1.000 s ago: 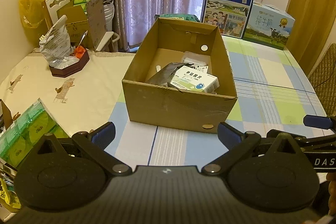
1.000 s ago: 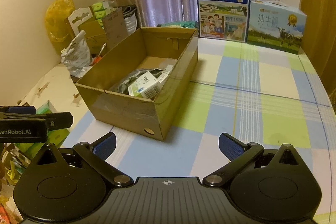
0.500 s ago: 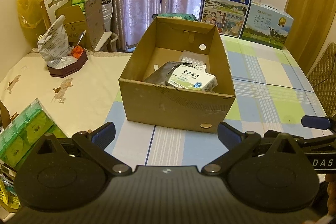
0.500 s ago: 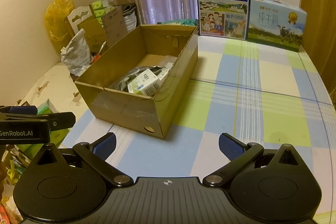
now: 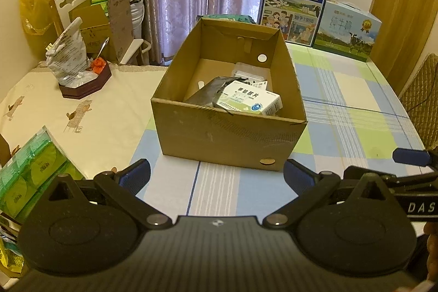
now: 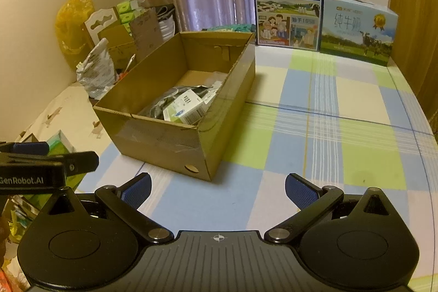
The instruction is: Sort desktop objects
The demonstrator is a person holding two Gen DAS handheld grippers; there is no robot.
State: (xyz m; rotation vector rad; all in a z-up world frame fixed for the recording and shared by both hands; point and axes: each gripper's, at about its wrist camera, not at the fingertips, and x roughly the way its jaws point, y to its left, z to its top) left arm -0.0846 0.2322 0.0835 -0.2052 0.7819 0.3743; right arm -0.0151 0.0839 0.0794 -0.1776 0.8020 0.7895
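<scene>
An open cardboard box (image 5: 216, 133) (image 6: 164, 138) stands on the checked tablecloth. Inside lie a white and green medicine box (image 5: 247, 97) (image 6: 184, 110), a dark foil bag (image 5: 208, 93) (image 6: 164, 106) and some clear packets at the back. My left gripper (image 5: 216, 177) hovers open in front of the box's near wall, nothing between its fingers. My right gripper (image 6: 217, 189) is open too, low over the cloth to the right of the box's near corner. Each gripper shows at the edge of the other's view.
Two milk cartons (image 5: 294, 7) (image 6: 358, 29) stand at the table's far edge. A green tissue pack (image 5: 30, 177) lies at the near left. A dark tray with a crumpled bag (image 5: 82, 84) sits far left. A chair back (image 5: 418, 92) is at the right.
Both grippers have drawn back and risen slightly, so the box sits a little farther off and more of its inside shows. Both stay open.
</scene>
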